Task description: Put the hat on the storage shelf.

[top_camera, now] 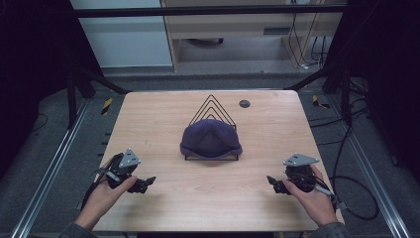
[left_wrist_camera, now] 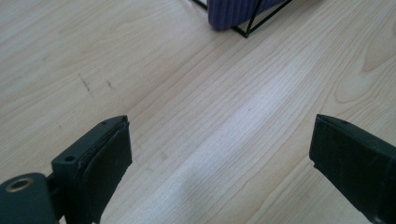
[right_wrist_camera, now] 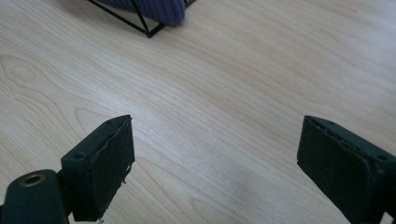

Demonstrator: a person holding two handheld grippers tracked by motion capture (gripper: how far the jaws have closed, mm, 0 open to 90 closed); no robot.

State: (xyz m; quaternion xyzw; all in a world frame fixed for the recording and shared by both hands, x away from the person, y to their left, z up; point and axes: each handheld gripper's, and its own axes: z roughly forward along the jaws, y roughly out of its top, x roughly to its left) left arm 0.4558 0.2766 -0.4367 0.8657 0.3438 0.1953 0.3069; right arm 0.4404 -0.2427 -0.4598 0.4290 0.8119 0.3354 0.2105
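A purple knit beanie [top_camera: 211, 139] is draped over a black wire rack [top_camera: 214, 103] in the middle of the wooden table [top_camera: 148, 114]. My left gripper [top_camera: 144, 183] is low over the table's front left, held by a hand, jaws wide apart and empty. At the front right my right gripper [top_camera: 274, 183] is likewise open over bare wood. In the left gripper view a corner of the beanie [left_wrist_camera: 233, 14] and rack [left_wrist_camera: 252, 25] lies ahead between the open gripper [left_wrist_camera: 219, 154] jaws. The right gripper view has the beanie [right_wrist_camera: 154, 9] and rack [right_wrist_camera: 140, 25] at top left, gripper [right_wrist_camera: 217, 158] empty.
A small dark round disc [top_camera: 244, 103] lies on the table behind the rack to the right. Metal rails and cables run along both sides of the table. Black frame bars and a light cabinet stand behind it.
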